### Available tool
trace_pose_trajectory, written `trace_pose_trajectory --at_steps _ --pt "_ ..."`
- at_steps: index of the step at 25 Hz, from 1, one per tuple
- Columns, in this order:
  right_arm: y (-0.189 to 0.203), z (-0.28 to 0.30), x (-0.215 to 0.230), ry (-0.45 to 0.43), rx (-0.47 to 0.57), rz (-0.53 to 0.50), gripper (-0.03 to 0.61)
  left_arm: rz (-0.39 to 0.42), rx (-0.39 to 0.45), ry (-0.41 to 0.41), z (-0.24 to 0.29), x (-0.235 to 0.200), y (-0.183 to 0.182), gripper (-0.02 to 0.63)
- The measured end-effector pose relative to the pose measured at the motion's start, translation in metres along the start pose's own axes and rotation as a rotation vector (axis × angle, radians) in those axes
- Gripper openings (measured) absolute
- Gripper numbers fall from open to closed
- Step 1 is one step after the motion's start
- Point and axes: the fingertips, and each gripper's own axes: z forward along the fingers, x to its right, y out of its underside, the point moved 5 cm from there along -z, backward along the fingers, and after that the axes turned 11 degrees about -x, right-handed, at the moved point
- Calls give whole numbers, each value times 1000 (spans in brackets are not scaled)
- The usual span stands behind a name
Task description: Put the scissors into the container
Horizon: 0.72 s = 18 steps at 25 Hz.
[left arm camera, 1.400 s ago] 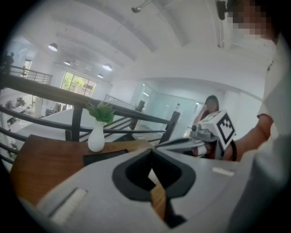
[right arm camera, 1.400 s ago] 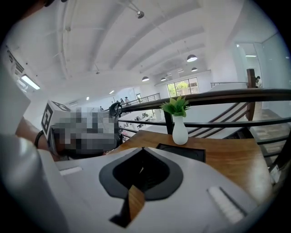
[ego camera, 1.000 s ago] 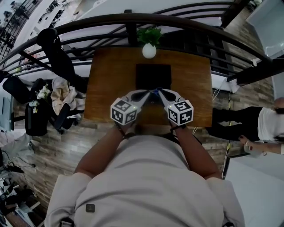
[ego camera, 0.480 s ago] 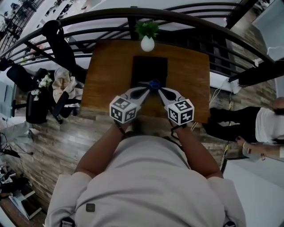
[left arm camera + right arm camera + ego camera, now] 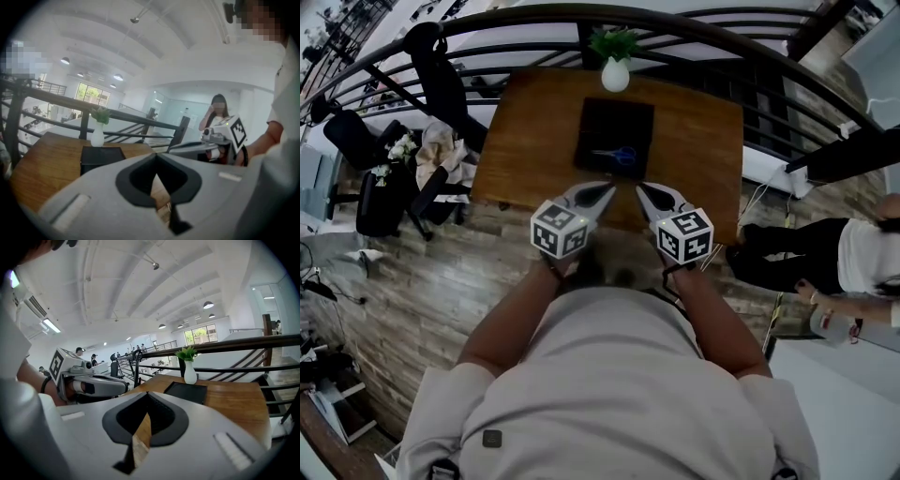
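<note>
- The left gripper sits just left of centre in the head view. Its jaws are closed tip to tip, with nothing between them.
- The right gripper sits beside it, just right of centre. Its jaws are also closed and empty, and a narrow gap separates the two grippers.
- Both tips hang over the near strip of the wooden table, short of the container's near edge and not touching it.
- The black container lies flat at the table's middle, above the grippers in the frame.
- The scissors, blue-handled, lie inside it toward its lower right part.
- Bare wood runs wide on both sides of the container, out to the table's left and right edges.
- A white vase with a green plant stands at the far edge, near the container's far side.
- A dark curved railing runs behind the table across the top of the frame.
- Plank floor lies at lower left, and a seated person is at the right edge.
</note>
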Motion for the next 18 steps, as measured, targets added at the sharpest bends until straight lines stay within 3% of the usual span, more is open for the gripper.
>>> trace_pose_trajectory --at_steps 8,18 --pt "45 -19 -27 -21 6 4 8 11 18 -40 -23 29 32 3" --pt "45 -9 -112 15 73 23 8 60 19 19 -94 26 57 3"
